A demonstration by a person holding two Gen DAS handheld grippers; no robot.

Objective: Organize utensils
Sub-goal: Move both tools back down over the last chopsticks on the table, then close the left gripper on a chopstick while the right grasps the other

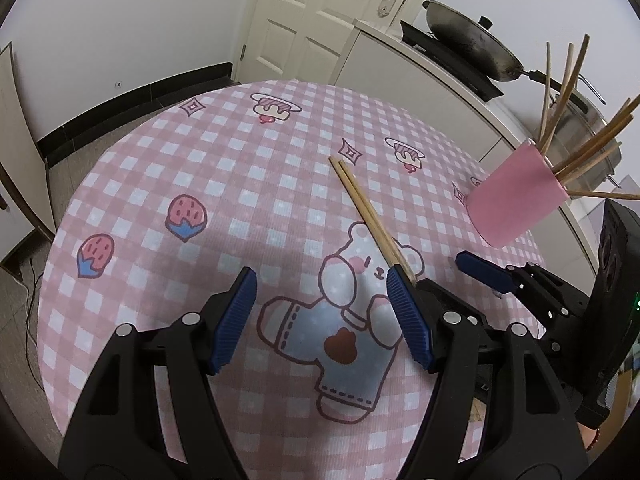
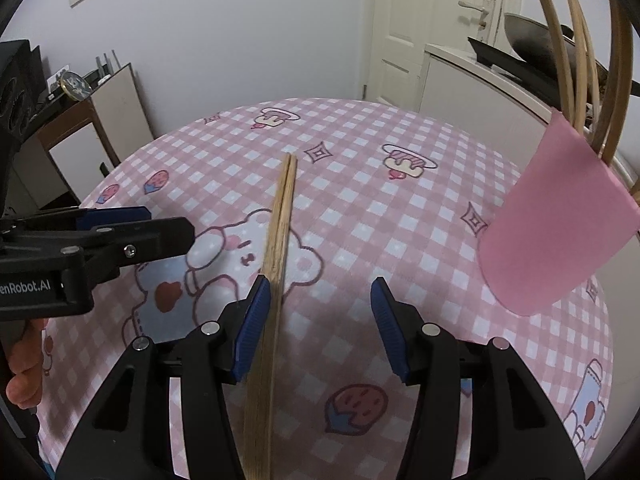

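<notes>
Right wrist: chopstick pair (image 2: 276, 248) between right gripper (image 2: 320, 324) jaws, against left pad, unclamped; left gripper (image 1: 320, 320) jaws released.

White door (image 1: 320, 20), pale walls (image 1: 120, 20), counter (image 1: 420, 80)

Both grippers are angled down over the tablecloth (image 1: 168, 168). The left gripper (image 1: 322, 322) is held with jaws spread wide, nothing between them. The right gripper (image 2: 316, 328) is held beside it, jaws apart, a pair of chopsticks (image 2: 280, 216) lying against its left pad.
</notes>
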